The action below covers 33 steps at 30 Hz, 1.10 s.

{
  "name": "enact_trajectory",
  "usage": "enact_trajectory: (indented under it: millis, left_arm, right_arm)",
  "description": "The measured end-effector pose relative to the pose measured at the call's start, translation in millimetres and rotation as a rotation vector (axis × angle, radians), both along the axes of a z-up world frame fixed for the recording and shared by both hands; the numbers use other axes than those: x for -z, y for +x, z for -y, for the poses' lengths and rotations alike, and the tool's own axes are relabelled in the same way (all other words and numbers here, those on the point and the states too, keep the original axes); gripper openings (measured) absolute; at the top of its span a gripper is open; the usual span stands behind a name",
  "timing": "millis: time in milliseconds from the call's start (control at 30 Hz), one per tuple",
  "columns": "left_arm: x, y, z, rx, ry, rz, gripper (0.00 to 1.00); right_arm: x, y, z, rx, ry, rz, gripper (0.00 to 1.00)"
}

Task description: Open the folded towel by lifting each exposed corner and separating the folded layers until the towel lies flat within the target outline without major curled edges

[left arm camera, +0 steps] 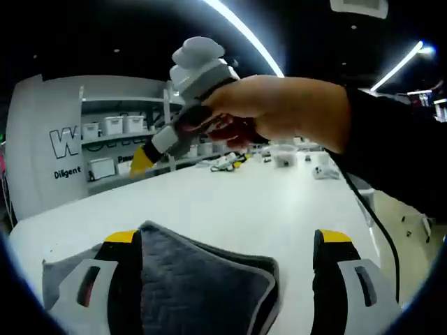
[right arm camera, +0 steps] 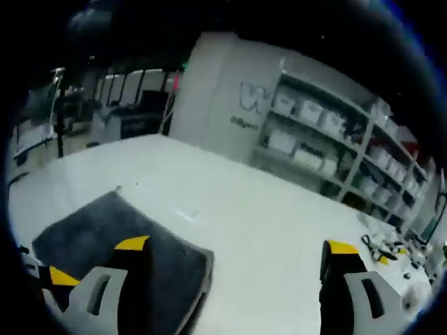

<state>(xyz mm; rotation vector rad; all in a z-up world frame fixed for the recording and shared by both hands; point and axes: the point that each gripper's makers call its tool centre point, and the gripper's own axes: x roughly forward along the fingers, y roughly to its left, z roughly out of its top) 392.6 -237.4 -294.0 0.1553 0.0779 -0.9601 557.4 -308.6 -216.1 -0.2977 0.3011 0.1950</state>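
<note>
The grey folded towel (left arm camera: 202,279) lies on the white table (left arm camera: 230,202) close under my left gripper (left arm camera: 227,241). That gripper is open, its left jaw over the towel and a towel corner between the jaws. A hand (left arm camera: 279,108) holds my right gripper (left arm camera: 143,160) up above the table's far side, its yellow tip pointing down and left. In the right gripper view the towel (right arm camera: 98,234) sits at the lower left, and my right gripper (right arm camera: 236,246) is open with its left jaw above the towel's edge and bare table (right arm camera: 265,216) between the jaws.
Shelves with white bins (left arm camera: 115,125) and a white lettered panel (left arm camera: 42,146) stand behind the table. Small clutter (left arm camera: 283,155) lies along the far edge. A black cable (left arm camera: 377,223) hangs from the sleeve on the right. Shelving (right arm camera: 328,139) also lines the right gripper view.
</note>
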Motion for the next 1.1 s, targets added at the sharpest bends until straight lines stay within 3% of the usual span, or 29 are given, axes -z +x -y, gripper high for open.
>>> enact_trajectory:
  millis: [200, 433, 800, 1100]
  left_arm:
    - [-29.4, -6.0, -19, 0.005, -0.049, 0.039, 1.0]
    - [-52.8, 1.6, -47, -0.001, -0.104, 0.036, 1.0]
    - [-67.8, 17.9, -91, 0.013, -0.086, 0.064, 1.0]
    - [-82.6, 34.2, -120, 0.001, -0.111, 0.082, 1.0]
  right_arm:
    - [-10.2, -26, -1, -0.03, 0.022, 0.043, 1.0]
    - [-23.3, -60, 3, -0.014, 0.063, 0.172, 1.0]
    - [-0.2, -105, -1, -0.022, 0.108, 0.191, 1.0]
    - [-1.1, -126, -7, -0.02, 0.106, 0.226, 1.0]
